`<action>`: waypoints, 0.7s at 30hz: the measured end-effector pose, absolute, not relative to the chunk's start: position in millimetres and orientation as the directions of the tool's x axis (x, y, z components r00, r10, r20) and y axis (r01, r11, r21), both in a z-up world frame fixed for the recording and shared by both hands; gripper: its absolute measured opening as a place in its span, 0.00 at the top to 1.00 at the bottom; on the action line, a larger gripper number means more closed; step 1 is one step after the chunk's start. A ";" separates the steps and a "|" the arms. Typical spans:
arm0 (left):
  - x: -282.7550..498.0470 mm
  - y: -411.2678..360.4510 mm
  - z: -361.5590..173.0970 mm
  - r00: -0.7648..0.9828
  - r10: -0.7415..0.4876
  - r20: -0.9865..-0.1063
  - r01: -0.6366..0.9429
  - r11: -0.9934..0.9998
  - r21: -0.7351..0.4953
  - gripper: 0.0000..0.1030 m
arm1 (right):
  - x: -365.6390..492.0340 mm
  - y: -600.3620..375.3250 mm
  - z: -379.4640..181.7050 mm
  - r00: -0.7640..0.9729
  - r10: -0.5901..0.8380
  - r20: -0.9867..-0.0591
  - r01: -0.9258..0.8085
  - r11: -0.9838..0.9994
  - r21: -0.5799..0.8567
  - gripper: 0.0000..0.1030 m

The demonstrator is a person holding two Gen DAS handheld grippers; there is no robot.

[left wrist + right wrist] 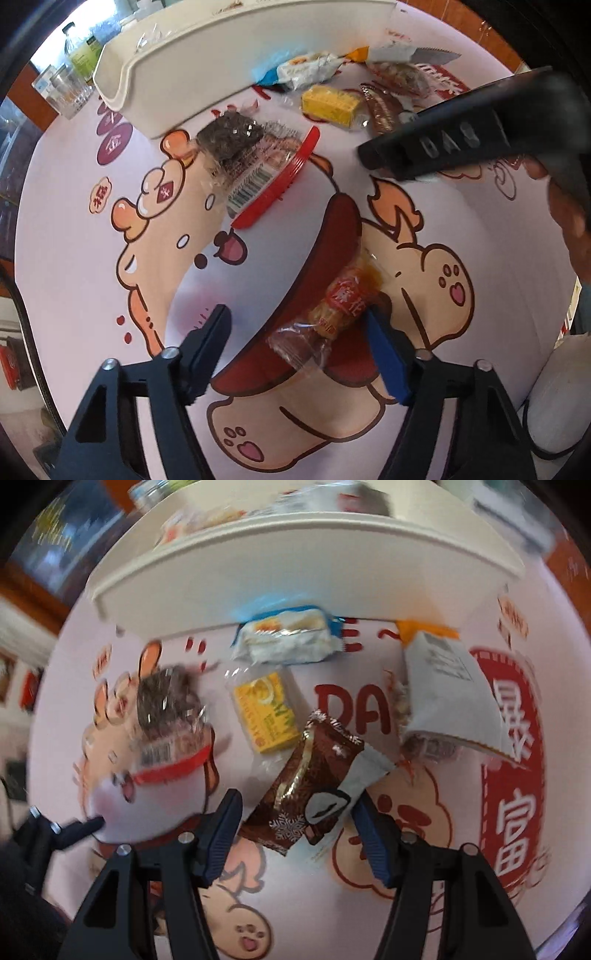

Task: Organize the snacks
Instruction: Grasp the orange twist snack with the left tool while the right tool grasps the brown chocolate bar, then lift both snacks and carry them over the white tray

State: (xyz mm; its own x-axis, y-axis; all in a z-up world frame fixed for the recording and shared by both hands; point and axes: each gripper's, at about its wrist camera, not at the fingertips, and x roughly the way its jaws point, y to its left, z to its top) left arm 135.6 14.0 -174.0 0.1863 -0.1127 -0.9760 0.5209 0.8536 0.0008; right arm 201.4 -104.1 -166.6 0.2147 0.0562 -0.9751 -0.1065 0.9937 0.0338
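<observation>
In the left wrist view we had the left gripper point(299, 325) pointing down at the cartoon-printed pink tablecloth point(74, 258), jaws apart, with the small clear-wrapped orange twisted pastry with a red label point(340, 299) lying between them at lower centre. The blue pad point(388, 354) on the right looked to be touching or just beside the wrapper; the left pad stood clear, so nothing was clamped yet.

In the right wrist view the right gripper point(295, 819) also stood apart, straddling the brown snowflake-printed foil snack packet with a white end point(314, 775) at lower centre, neither pad pressing on it.

We judged both snacks to be light. The pastry seemed stiff but brittle inside a slippery, crinkly film, so we reckoned a grip across its solid middle, not the loose crimped tail, would serve best, with gentle pressure. The foil packet looked soft and slick; taking it across the filled body seemed safer than the flat sealed end.

The white plastic storage bin point(295, 583) ran across the top of the frame, well apart from both snacks, with the yellow boxed snack in clear wrap point(269, 712) and the blue-and-white pillow packet point(288, 635) lying before it.
</observation>
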 end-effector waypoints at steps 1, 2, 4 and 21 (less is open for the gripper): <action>136.0 13.9 -174.2 0.183 -0.123 -0.976 0.514 0.858 -0.012 0.37 | 198.9 -101.0 -166.9 0.226 0.037 -0.973 -0.121 0.993 0.009 0.46; 137.1 14.2 -174.0 0.181 -0.125 -0.976 0.503 0.864 -0.017 0.38 | 196.4 -99.1 -166.6 0.238 0.028 -0.971 -0.135 0.991 -0.004 0.50; 138.3 13.7 -173.1 0.184 -0.124 -0.975 0.491 0.871 -0.018 0.45 | 192.9 -100.0 -165.4 0.250 0.034 -0.968 -0.146 0.989 -0.003 0.57; 125.4 -3.1 -153.5 0.222 -0.201 -0.954 0.301 0.945 -0.129 0.82 | 144.0 -130.6 -145.1 0.283 0.112 -0.953 -0.176 0.982 0.063 0.68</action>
State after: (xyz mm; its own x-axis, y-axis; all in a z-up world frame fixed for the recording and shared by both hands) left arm 125.4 -3.1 -153.5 0.2215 -0.2008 -0.9543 0.3009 0.9449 -0.1290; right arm 144.0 -130.6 -145.1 0.2827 0.1117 -0.9527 -0.1763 0.9823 0.0628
